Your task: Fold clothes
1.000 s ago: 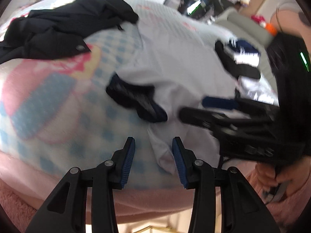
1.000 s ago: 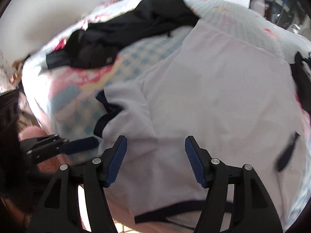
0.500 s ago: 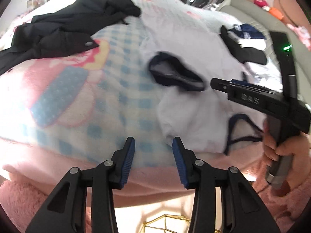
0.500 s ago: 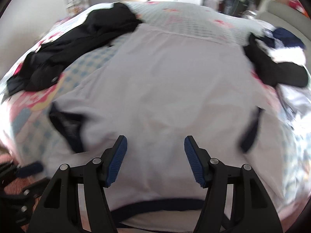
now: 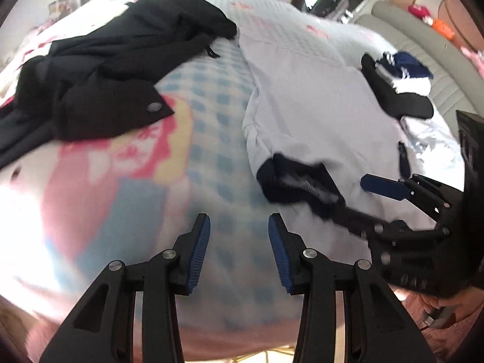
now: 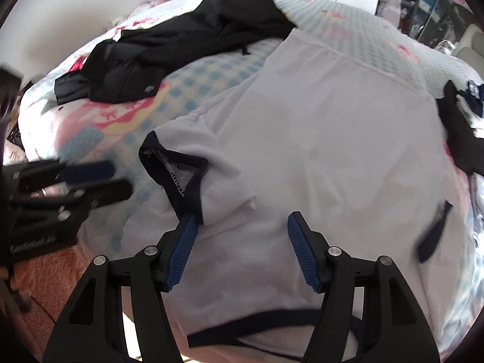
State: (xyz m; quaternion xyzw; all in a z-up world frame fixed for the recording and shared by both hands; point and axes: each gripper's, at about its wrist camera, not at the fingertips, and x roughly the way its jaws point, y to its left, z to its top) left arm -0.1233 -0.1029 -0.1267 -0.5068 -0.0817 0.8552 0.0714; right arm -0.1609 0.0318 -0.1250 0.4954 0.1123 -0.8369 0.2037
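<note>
Tools left [image 5: 239, 242] and right [image 6: 240, 242] hover released over white shirt [image 6: 317, 139]; black jacket [image 6: 187, 42] lies beside.

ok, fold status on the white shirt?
Done: the white shirt lies spread across the bed, its navy-trimmed sleeve turned in over the body. In hand: nothing; left gripper and right gripper are both open above the near edge, gripping no cloth. Left: every main fold, then the black garment and the dark pieces beyond.
</note>
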